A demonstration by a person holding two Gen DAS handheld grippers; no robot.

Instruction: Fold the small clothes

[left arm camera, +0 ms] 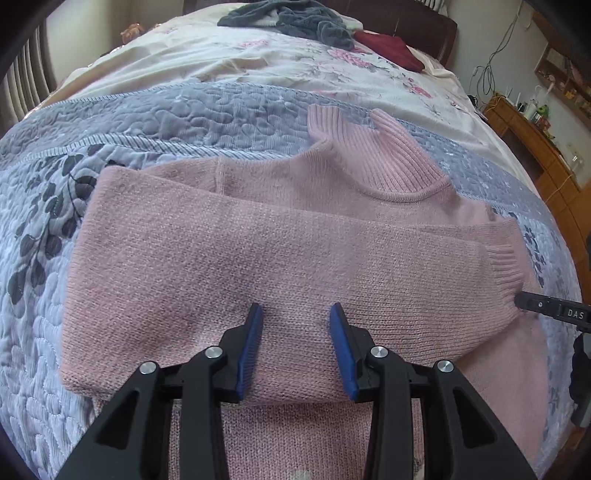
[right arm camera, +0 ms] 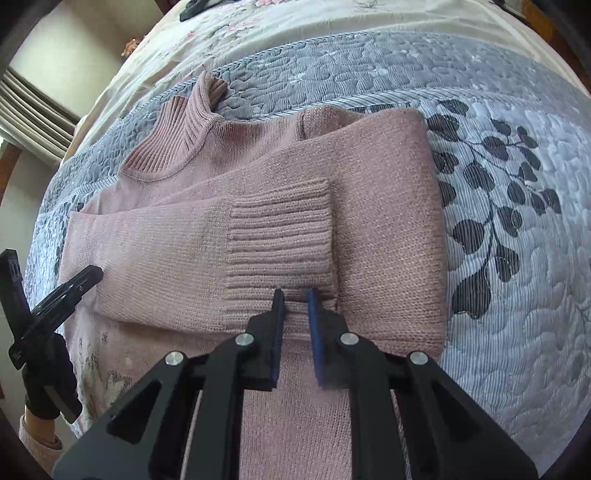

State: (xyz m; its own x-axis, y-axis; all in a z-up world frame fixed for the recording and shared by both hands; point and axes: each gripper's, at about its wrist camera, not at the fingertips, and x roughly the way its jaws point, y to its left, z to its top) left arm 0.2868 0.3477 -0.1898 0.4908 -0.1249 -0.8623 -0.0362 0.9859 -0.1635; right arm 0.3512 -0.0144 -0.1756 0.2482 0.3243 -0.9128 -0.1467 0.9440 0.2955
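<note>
Right now the pink sweater (left arm camera: 258, 236) lies flat on the bed, on the grey-blue quilt (left arm camera: 110, 122) with its dark leaf print. It is a fine knit with a tall ribbed collar (left arm camera: 373, 155) that points toward twelve o'clock in the left wrist view. Both sleeves are folded across the chest, one over the other, so the body forms a neat band. The ribbed cuff (right arm camera: 280, 236) of the upper sleeve sits near the middle of the right wrist view, just beyond my right fingers (right arm camera: 277, 306).

My left gripper (left arm camera: 295, 314) hovers over the lower sleeve, its blue-padded fingers (left arm camera: 253, 347) well apart with nothing between them. My right gripper (right arm camera: 294, 295) has its fingers close together with only a narrow gap, at the cuff's near edge; I cannot tell whether they pinch the knit.

At twelve o'clock, far up the bed, a dark grey garment (left arm camera: 288, 16) and a maroon cloth (left arm camera: 388, 48) lie on the floral sheet (left arm camera: 258, 62). A wooden shelf (left arm camera: 535, 136) stands at two o'clock.
</note>
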